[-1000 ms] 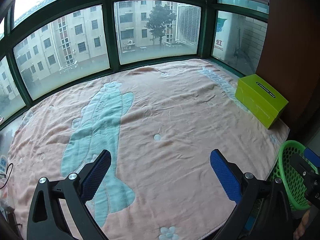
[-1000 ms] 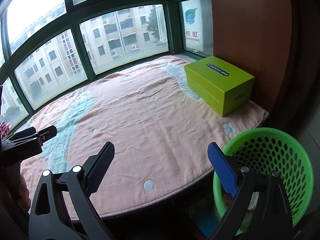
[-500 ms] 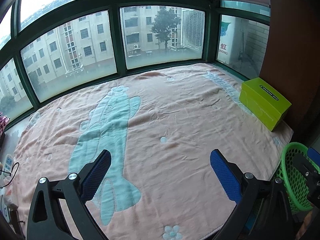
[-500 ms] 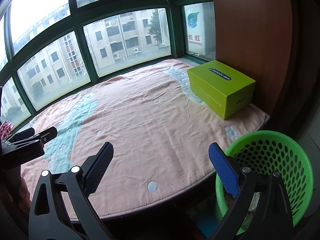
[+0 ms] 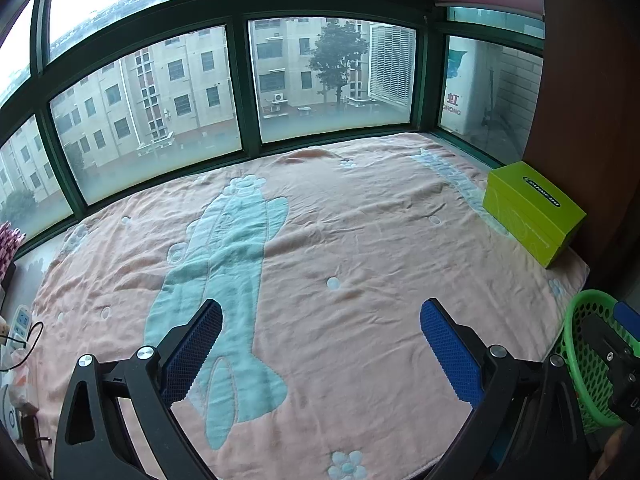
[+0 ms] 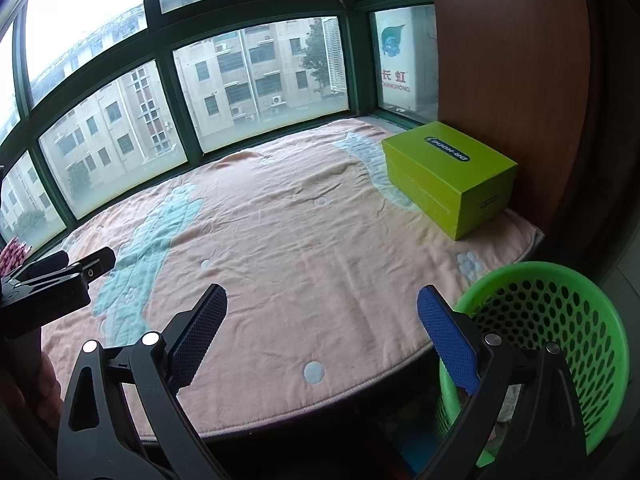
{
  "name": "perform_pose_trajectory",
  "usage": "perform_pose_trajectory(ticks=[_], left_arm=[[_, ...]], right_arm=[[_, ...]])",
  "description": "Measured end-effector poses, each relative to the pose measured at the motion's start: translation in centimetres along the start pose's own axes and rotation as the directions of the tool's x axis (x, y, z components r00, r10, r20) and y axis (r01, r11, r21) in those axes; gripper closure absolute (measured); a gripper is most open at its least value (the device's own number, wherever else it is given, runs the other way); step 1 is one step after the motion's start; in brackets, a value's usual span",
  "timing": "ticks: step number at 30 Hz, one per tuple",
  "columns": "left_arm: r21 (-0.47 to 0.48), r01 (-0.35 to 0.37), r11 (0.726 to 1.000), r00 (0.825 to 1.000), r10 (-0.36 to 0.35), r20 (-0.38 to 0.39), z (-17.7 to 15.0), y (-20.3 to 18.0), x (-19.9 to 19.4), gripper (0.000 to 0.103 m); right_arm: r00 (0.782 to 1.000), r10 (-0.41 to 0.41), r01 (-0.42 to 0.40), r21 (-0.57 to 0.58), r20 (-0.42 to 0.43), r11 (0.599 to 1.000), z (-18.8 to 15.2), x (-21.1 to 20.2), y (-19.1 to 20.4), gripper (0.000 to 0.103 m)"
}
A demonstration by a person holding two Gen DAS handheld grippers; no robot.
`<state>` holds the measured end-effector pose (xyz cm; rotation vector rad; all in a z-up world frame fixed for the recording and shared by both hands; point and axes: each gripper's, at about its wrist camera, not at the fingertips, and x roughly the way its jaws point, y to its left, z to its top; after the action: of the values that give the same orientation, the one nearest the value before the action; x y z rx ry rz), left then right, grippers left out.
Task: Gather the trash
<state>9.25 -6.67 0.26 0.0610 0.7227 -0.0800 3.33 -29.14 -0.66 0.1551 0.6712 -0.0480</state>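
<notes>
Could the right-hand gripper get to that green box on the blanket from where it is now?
Probably yes. The right gripper is open and empty, and only bare blanket lies between it and the green box, which sits uncovered by the wooden wall.

Upright green perforated basket point(image 6: 560, 320) beside blanket edge

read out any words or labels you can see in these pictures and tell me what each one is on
"长虹" over "CHANGHONG": red, on the white panel outside the side window.
Black oval label on the lime-green cardboard box lid: upside down, perhaps "DR.KONG", not sure.
Small label on the box's end face: too small to read.
Nothing else legible.
</notes>
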Motion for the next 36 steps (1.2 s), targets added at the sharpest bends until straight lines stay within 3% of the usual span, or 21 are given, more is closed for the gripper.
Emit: perform_pose_trajectory(ticks=[36], left_arm=[[-0.004,-0.011,1.000,1.000,0.011,-0.009,-0.55,0.50,0.18,0.007]], right_arm=[[1.000,0.004,-0.004,-0.001,-0.012,1.000,-0.29,0.31,0.30,0.007]])
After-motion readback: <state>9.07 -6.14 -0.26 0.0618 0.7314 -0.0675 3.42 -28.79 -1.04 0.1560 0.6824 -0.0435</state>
